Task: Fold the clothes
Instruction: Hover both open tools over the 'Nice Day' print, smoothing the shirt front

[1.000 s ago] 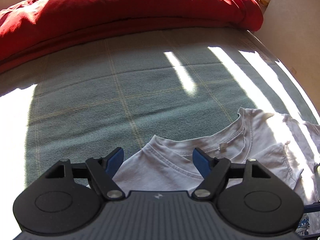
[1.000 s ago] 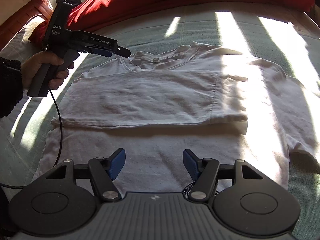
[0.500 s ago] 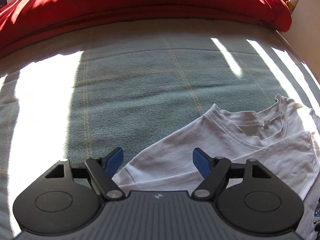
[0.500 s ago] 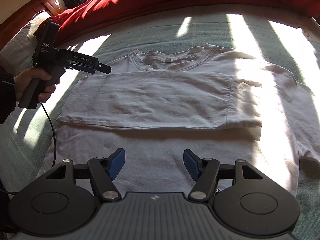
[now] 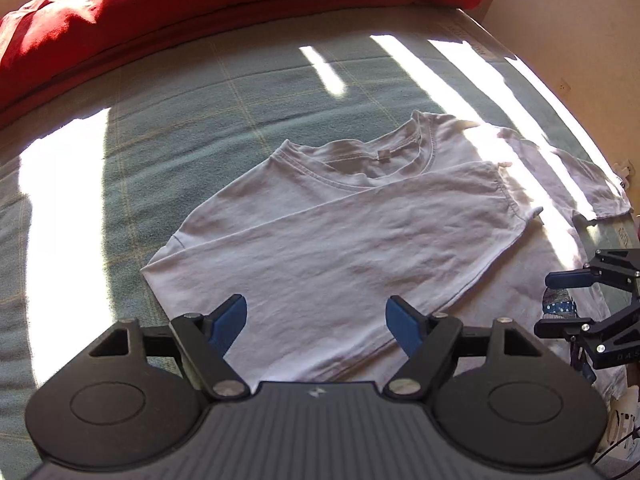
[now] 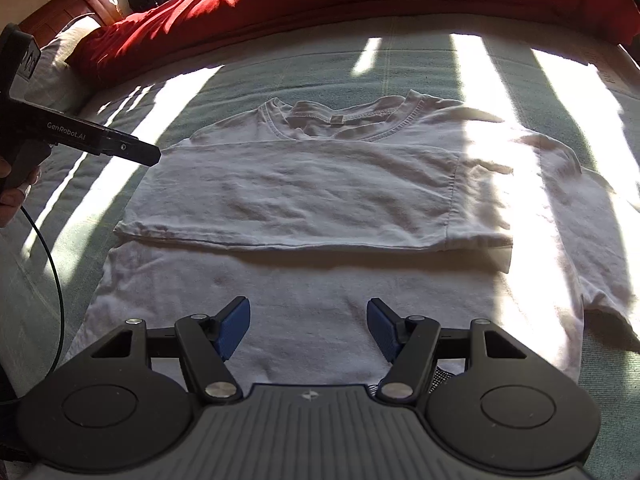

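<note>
Right wrist view: white T-shirt [image 6: 320, 200] is lying flat on the bed [image 6: 280, 68], one side already folded across.
Left tongs [image 5: 316, 318] and right tongs [image 6: 308, 326] are both hanging open and empty over the shirt, the left ones nearer its folded edge. Below the collar [image 6: 340, 118], the fabric is looking light, soft and limp; pinching the unfolded sleeve [image 6: 600, 248] and hem together seems safest.
</note>
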The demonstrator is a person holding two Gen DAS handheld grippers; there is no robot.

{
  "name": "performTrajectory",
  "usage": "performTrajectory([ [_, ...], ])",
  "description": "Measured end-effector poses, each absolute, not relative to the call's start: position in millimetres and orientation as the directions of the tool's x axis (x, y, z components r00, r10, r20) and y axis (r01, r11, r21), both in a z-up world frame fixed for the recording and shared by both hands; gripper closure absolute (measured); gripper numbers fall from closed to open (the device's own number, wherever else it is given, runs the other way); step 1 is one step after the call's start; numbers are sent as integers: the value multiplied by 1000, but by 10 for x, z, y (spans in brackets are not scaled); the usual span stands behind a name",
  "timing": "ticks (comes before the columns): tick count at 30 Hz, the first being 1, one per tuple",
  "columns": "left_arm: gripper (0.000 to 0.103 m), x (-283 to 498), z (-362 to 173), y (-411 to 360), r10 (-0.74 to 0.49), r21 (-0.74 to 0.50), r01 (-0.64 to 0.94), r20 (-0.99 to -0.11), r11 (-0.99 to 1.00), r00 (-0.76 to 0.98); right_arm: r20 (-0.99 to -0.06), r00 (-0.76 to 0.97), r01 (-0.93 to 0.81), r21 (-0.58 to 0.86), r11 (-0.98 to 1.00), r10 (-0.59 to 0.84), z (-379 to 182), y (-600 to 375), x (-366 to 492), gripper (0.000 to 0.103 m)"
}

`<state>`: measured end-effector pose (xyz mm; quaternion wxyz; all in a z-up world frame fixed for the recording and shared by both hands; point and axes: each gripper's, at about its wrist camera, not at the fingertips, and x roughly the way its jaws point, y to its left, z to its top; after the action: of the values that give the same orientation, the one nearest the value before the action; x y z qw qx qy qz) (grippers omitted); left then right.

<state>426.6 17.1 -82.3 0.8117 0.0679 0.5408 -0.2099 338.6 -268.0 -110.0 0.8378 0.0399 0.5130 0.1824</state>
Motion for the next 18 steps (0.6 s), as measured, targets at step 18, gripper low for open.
performTrajectory([
  [18,24,2764,-1521,-433,-271,78,698,-886,712,375,-870,453,-417,-14,909,194,-1409,-2792,2808,29],
])
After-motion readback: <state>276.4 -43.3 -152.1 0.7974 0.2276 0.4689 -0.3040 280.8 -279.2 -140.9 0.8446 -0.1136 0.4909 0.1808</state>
